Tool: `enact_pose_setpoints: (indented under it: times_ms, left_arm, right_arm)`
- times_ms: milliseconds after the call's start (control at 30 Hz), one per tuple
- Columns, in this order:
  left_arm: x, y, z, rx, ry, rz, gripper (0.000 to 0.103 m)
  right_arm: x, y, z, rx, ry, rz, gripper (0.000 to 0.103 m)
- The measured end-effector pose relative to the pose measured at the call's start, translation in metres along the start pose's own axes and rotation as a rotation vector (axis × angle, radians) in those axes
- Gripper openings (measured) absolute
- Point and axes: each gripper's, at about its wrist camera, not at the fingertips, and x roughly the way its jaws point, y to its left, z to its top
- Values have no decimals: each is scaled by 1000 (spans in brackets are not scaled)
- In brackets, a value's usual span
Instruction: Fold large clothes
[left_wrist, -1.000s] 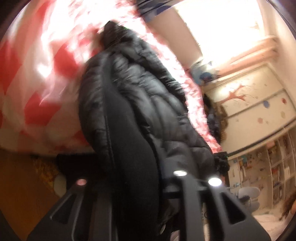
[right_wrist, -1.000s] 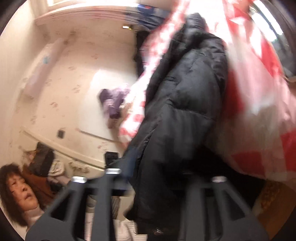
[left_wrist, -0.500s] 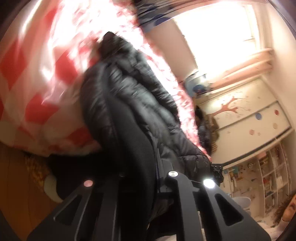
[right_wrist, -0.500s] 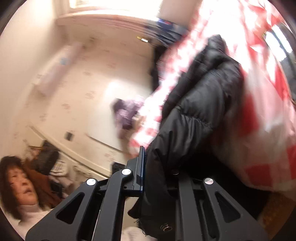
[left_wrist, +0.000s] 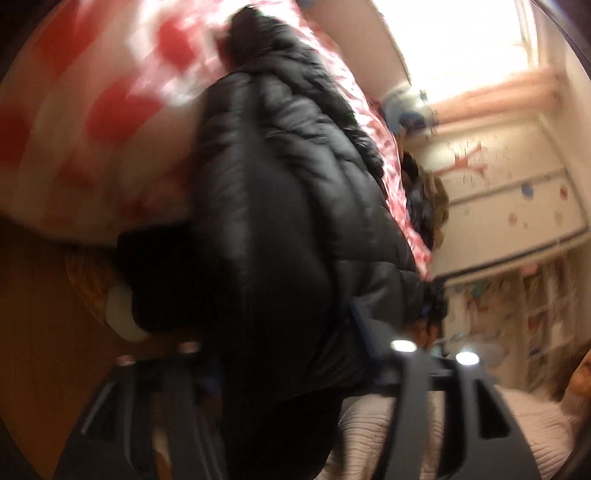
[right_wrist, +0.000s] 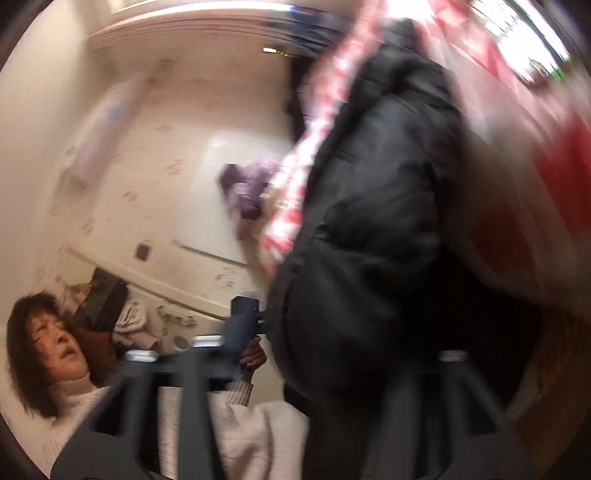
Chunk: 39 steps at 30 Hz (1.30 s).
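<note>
A black quilted puffer coat (left_wrist: 295, 206) is laid on a red-and-white checked bed cover (left_wrist: 92, 110), its long axis running from the lower middle to the upper middle of both frames. The left gripper (left_wrist: 295, 350) and right gripper (right_wrist: 325, 354) are opening, spread around the near hem; neither is clearly nearer.

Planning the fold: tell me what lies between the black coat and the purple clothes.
In the right wrist view, a strip of red-and-white checked bedcover runs between the black coat and the purple clothes.
</note>
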Motion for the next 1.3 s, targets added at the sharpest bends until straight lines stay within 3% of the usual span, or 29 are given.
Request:
enact_pose_setpoints:
  times_ms: [33,100,200,267,300,333,433,567,767,800,900,933,1067,1167,1300]
  left_arm:
    - [0,9,-2,-29,-19,-16,78]
    - [2,16,-5,-56,-26,-41,80]
    - [8,9,-5,-14,-41,-98,79]
    - [8,6,-4,16,-63,-131,58]
    - [8,2,-4,23,-64,-131,38]
    - [6,-3,-3,41,-75,-113,30]
    - [-1,-19,-4,102,-107,-86,20]
    - [-17,-43,-3,161,-141,-77,17]
    - [-42,-85,6,283,-214,-143,16]
    - [-42,-88,8,296,-214,-130,16]
    - [-39,-99,11,336,-204,-1,16]
    - [-35,-105,11,360,-199,86,16]
    - [-17,-124,4,438,-169,301,16]
    - [-5,-129,-2,473,-147,412,16]
    - [1,-121,-8,498,-144,458,16]
  right_arm:
    - [-3,-10,-4,36,-3,-13,71]
    - [-6,-17,-8,46,-4,-4,72]
    - [-5,-11,-9,-3,-2,21,70]
    - [-3,-2,-8,-62,-12,13,39]
    - [-3,1,-8,-78,-22,15,17]
    - [-5,5,-8,-99,-42,19,15]
    - [-8,21,-9,-151,-80,54,12]
    - [-13,40,-5,-189,-94,158,12]
    - [-10,82,21,-275,-126,294,12]
    - [-10,85,26,-285,-131,307,12]
    - [-15,83,35,-293,-139,314,12]
    - [-16,76,37,-277,-143,313,12]
    - [-18,58,39,-214,-166,298,12]
    - [-18,56,41,-200,-174,283,12]
    - [-15,55,45,-197,-171,272,12]
